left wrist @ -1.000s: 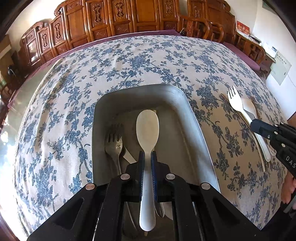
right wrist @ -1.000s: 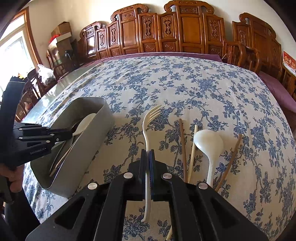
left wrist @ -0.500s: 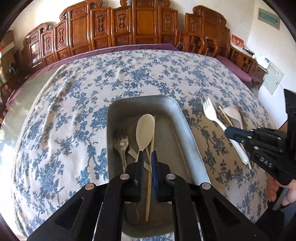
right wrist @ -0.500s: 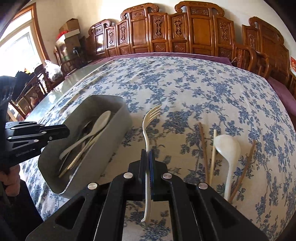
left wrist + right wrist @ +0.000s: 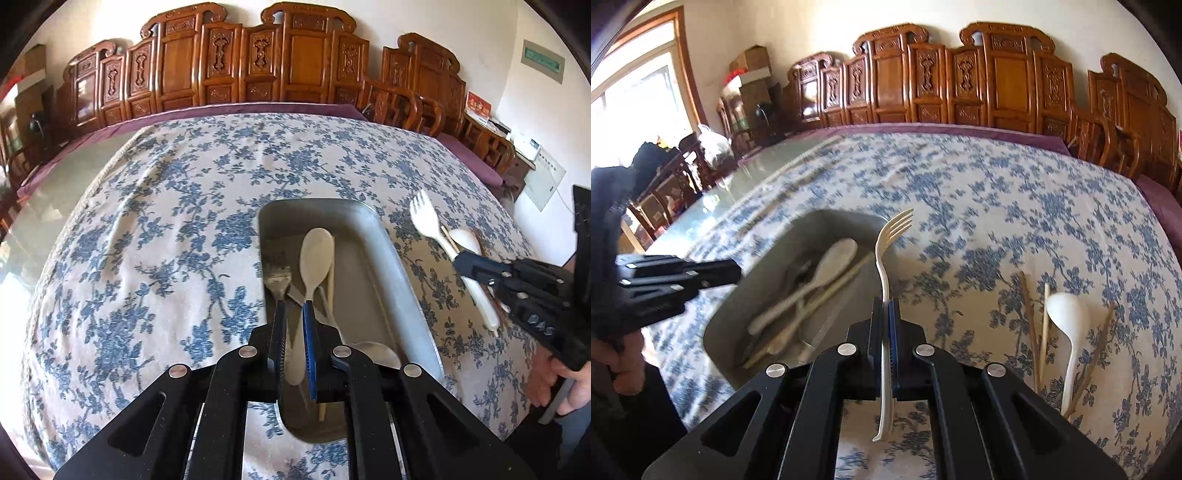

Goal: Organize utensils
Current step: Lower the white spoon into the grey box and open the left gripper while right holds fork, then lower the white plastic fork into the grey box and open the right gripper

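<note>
Quick look at the utensil sorting setup. The right gripper (image 5: 886,304) is clamped tight on the handle of a white plastic fork (image 5: 886,258). The tines stick out toward 12 o'clock from its own camera, and the tail end of the handle hangs back under the jaws. From that view the fork head lines up with the far right corner of the grey tray (image 5: 718,350). I can't tell if it's really over the rim or just in front of it.

The left gripper (image 5: 293,306) has its jaws nearly together, just a thin slit, and they aren't gripping anything. The white spoon (image 5: 316,251) you see through that slit is lying down in the tray, bowl toward 12. Next to it in the tray there's a metal fork (image 5: 277,277) on the 9 o'clock side and a pale chopstick (image 5: 331,280) on the 3 o'clock side. There's more stuff underneath that I can't make out.

From the left camera, the right gripper and its fork are over at about 2 o'clock, past the tray's right wall. From the right camera, the left gripper sits at 9 o'clock, just beside the tray's left edge, with a hand (image 5: 624,369) wrapped round its grip.

On the blue flowered tablecloth (image 5: 147,240), around 3 o'clock from the right gripper, there's another white spoon (image 5: 1067,314) lying among several loose chopsticks (image 5: 1043,325), some pale and some brown. Carved wooden chairs (image 5: 280,66) line the far side of the table.
</note>
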Demonstrator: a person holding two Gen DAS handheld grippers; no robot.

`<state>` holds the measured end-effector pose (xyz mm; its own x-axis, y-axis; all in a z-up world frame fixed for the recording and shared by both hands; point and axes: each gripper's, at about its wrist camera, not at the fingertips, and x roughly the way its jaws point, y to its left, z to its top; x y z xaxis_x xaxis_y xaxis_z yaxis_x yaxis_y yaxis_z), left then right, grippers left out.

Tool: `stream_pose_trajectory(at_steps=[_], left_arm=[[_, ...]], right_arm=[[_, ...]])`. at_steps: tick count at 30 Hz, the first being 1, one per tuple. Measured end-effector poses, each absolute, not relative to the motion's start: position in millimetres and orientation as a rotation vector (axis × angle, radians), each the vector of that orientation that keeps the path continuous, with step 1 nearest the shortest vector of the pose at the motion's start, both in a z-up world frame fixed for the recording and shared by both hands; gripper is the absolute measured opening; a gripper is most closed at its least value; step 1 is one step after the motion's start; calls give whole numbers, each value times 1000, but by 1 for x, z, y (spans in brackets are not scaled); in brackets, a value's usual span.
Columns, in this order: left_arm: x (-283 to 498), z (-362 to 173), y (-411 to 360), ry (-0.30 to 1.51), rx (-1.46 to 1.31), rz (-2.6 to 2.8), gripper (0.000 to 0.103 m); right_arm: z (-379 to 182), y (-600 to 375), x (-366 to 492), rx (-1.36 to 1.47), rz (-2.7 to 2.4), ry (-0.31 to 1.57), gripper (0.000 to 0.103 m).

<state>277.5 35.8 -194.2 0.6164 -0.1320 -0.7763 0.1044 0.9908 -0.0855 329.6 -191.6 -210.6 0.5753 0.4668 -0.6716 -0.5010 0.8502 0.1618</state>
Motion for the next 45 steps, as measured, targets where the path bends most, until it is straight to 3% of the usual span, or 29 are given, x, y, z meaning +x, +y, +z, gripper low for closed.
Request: stream_pose_trajectory(at_steps=[3,32,45], left_arm=[[277,-193,43,885,-37,-126,16],[283,-192,104,860,-71,-2,17],[282,-189,84,848,-68,-49,17]], right_arm=[[-201,-181,324,-39,599,760,4],[-245,-83,366,38,585,983,6],[-215,-141,345,-15,567,855,7]])
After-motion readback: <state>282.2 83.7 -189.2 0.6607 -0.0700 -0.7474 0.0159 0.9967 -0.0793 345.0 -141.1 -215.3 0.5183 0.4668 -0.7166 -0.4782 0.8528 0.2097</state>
